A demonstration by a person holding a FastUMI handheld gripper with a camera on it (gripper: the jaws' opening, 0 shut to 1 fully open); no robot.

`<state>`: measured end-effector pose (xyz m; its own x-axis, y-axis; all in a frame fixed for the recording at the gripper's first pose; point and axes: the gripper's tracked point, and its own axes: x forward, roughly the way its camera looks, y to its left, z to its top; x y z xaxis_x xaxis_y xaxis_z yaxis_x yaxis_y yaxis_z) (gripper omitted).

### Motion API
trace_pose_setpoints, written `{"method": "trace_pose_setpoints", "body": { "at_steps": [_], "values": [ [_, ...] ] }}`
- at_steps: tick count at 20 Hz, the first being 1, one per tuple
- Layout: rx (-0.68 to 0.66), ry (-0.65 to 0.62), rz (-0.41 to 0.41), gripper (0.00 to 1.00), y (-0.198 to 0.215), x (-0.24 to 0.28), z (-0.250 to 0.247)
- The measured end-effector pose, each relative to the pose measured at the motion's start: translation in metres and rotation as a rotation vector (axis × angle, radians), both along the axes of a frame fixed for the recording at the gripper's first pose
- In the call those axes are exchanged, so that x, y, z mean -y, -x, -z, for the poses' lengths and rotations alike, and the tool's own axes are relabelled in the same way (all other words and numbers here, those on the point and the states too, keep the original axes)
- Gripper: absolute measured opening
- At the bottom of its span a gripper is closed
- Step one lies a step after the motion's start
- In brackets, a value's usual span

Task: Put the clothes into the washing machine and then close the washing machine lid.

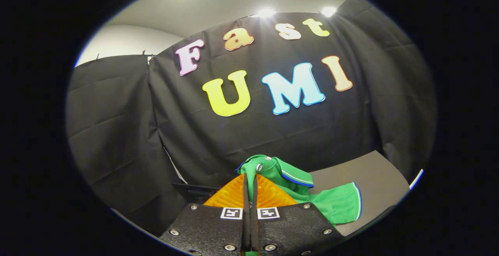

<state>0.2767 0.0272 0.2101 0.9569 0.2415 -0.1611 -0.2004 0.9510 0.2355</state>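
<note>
My gripper [250, 180] is shut on a green garment [296, 186] with blue and white trim. A thin fold of the cloth is pinched between the two fingers [230, 195] and rises past their tips. The rest of the garment hangs off to the right of the fingers, above a grey surface [374, 178]. A sleeve or hem of it spreads out low at the right.
Black cloth walls stand close ahead and to the left. A dark edge of some object [191, 189] shows just left of the fingers, below the wall. Ceiling lights shine above the wall.
</note>
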Motion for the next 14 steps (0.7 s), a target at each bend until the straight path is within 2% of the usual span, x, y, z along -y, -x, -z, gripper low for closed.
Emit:
{"method": "trace_pose_setpoints", "body": {
  "at_steps": [14],
  "values": [
    [0.045, -0.038, -0.116, 0.00, 0.011, -0.123, -0.003]
  ]
}}
